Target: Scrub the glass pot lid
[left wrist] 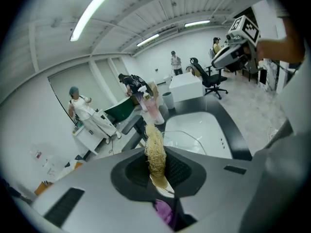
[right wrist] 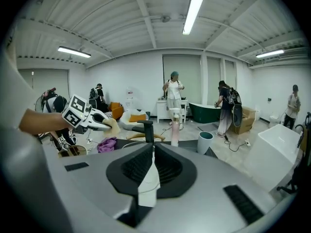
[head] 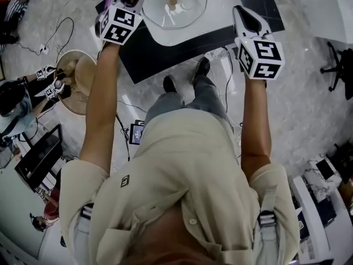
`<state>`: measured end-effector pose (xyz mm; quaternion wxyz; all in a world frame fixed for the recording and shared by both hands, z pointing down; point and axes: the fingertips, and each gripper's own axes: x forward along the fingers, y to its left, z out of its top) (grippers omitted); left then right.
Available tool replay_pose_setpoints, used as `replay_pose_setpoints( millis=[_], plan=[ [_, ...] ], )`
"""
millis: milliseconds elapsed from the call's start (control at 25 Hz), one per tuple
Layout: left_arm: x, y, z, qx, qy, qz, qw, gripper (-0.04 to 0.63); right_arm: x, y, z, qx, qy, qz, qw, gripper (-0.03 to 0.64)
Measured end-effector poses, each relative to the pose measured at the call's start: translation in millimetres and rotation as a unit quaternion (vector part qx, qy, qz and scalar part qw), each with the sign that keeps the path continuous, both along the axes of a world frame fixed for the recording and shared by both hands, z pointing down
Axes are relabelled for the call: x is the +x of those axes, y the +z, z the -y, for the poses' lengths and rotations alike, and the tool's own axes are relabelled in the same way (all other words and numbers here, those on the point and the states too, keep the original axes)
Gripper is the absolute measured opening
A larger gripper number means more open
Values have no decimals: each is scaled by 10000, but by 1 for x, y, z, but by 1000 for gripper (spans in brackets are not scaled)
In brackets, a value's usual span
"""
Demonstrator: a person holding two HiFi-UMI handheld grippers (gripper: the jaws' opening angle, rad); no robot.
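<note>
1. The left gripper (left wrist: 156,155) is clamped on a straw-coloured fibrous scrubber (left wrist: 155,149), which sticks out past the jaw tips.
2. The right gripper (right wrist: 152,154) has its jaws together with nothing between them.
3. In the head view the glass pot lid (head: 165,12) lies in the white sink (head: 187,35), knob up. It is between the two raised grippers and touches neither.
4. The sink is set in a dark counter (head: 160,57).
5. In the right gripper view a black tap (right wrist: 148,129) and a pink bottle (right wrist: 175,129) stand ahead. A purple cloth (right wrist: 107,143) lies to their left.
</note>
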<state>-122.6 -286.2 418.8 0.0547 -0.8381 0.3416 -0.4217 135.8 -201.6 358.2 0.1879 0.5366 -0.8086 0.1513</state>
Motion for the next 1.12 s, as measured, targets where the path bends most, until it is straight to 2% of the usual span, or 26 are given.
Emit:
replay_pose_setpoints(
  millis=[240, 520, 680, 840, 920, 1000, 1120],
  plan=[
    [-10, -75, -38, 505, -17, -703, 9962, 52, -14, -38, -26, 263, -93, 17, 9996, 28],
    [-30, -158, -88, 1127, -10, -1421, 9834, 52, -37, -73, -55, 434, -268, 62, 9987, 28],
    [-36, -206, -113, 1347, 119, -2121, 9679, 52, -50, -94, -65, 566, -377, 98, 9976, 28],
    [-56, -235, -131, 1249, 229, -2961, 9467, 52, -75, -109, -71, 743, -515, 103, 9958, 26],
    [-70, -241, -140, 1214, 202, -3265, 9371, 52, -87, -113, -77, 809, -609, 99, 9948, 26],
    [-82, -244, -146, 1302, 128, -3281, 9355, 52, -95, -116, -80, 842, -690, 89, 9940, 25],
    [-96, -239, -150, 1454, 23, -3106, 9394, 52, -104, -116, -79, 882, -828, 23, 9926, 25]
  ],
)
